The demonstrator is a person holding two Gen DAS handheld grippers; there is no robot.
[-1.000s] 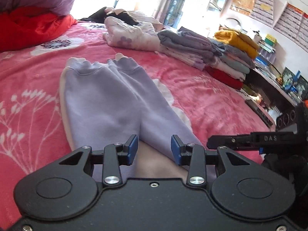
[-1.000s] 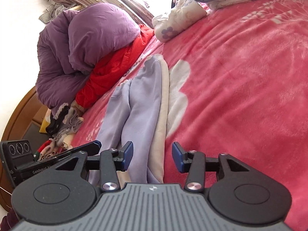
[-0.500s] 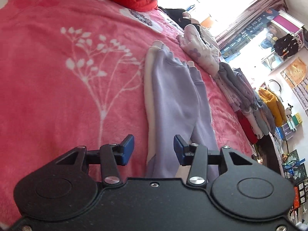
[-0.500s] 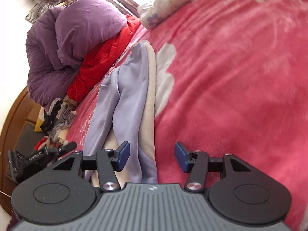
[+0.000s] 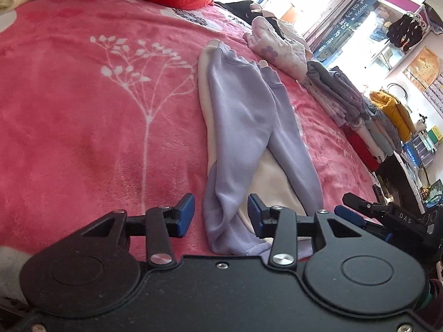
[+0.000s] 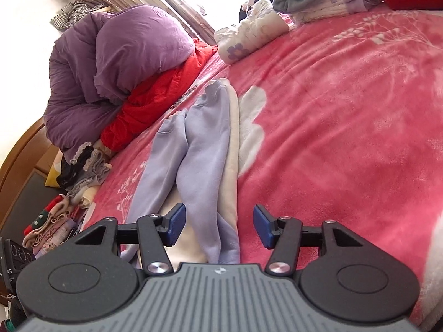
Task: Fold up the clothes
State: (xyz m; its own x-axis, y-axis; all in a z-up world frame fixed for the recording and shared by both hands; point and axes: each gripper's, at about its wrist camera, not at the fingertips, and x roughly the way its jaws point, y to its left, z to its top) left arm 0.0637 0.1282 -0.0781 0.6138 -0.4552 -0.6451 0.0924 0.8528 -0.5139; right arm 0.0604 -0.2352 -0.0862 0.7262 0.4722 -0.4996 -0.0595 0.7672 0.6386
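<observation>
The trousers are lying flat on the bed, waist end between the two claws, legs reaching toward the bedding heap at the head, with folded clothes stacks sitting along the bed's right edge.

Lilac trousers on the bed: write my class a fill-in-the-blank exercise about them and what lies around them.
1. The trousers lie on a blanket coloured ____.
2. The trousers' lining shows ____ in colour.
3. A purple quilt rests on bedding coloured ____.
4. In the clothes stack, the yellow garment lies at the ____.

Missing words: pink; cream; red; top
</observation>
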